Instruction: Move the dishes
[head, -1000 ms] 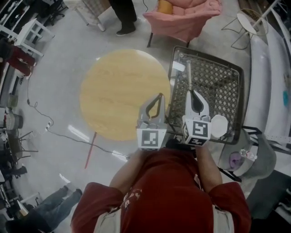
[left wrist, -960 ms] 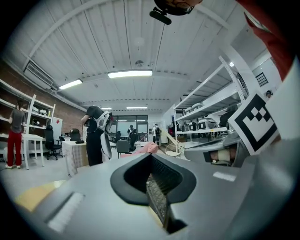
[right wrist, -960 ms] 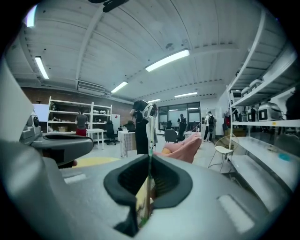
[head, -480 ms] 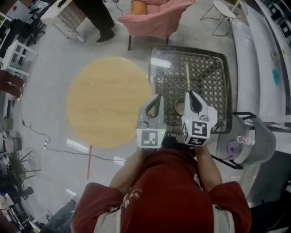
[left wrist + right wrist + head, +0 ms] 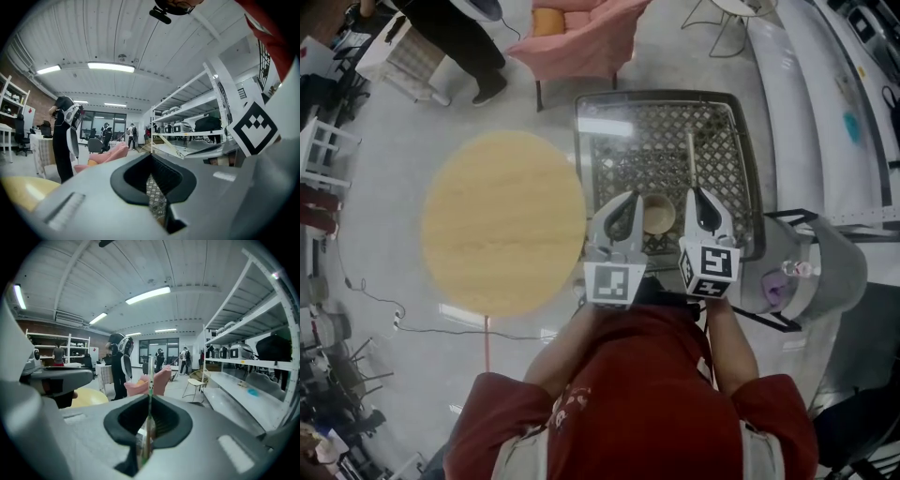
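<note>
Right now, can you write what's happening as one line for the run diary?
left gripper: shut, empty | right gripper: shut on thin stick | bowl: on mesh table, between the grippers

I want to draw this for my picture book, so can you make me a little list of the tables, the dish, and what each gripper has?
Round table: wooden, at the left in the head view
Mesh table: black metal lattice, right beside the round one
Dish: small tan bowl on the mesh table, between the two grippers
Left gripper: jaws shut, nothing in them
Right gripper: shut on a thin stick-like utensil that points forward over the mesh
Behind: pink armchair
</note>
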`<state>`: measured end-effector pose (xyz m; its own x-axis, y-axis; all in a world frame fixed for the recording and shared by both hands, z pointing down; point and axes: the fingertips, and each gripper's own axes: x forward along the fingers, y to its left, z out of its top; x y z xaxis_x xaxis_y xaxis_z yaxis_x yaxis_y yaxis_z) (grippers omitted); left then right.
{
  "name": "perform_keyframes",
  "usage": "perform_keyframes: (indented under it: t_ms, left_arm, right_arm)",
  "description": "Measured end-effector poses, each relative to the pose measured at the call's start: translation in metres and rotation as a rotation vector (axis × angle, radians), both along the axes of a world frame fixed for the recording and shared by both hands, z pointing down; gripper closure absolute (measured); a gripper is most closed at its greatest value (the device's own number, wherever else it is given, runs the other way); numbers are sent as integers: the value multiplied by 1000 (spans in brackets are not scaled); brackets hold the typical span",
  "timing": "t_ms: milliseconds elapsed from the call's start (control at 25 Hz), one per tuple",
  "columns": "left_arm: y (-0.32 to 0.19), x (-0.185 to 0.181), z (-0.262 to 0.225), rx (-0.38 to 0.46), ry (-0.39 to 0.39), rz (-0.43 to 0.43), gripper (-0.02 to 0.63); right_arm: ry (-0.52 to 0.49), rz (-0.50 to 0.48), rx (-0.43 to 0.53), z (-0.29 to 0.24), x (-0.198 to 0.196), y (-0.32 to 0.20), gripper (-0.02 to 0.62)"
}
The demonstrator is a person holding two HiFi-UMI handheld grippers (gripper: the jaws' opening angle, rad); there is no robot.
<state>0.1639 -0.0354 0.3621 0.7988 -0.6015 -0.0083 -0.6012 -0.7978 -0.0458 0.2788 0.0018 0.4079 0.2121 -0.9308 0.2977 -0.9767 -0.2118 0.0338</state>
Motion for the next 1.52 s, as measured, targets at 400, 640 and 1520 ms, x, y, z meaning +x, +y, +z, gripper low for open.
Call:
perform_keyframes:
  t_ms: [400,640,1520]
  left_arm:
    - [14,48,6,-18,2,56,600]
    - [25,77,13,-7,-22,77,600]
    - [16,88,29,-3,-115,9,600]
  right_arm:
    - [-4,52,-23,9,44,24,574]
    - [-32,54,-64,35,67,26,574]
    - [-51,-96,-325,151,96,-31,574]
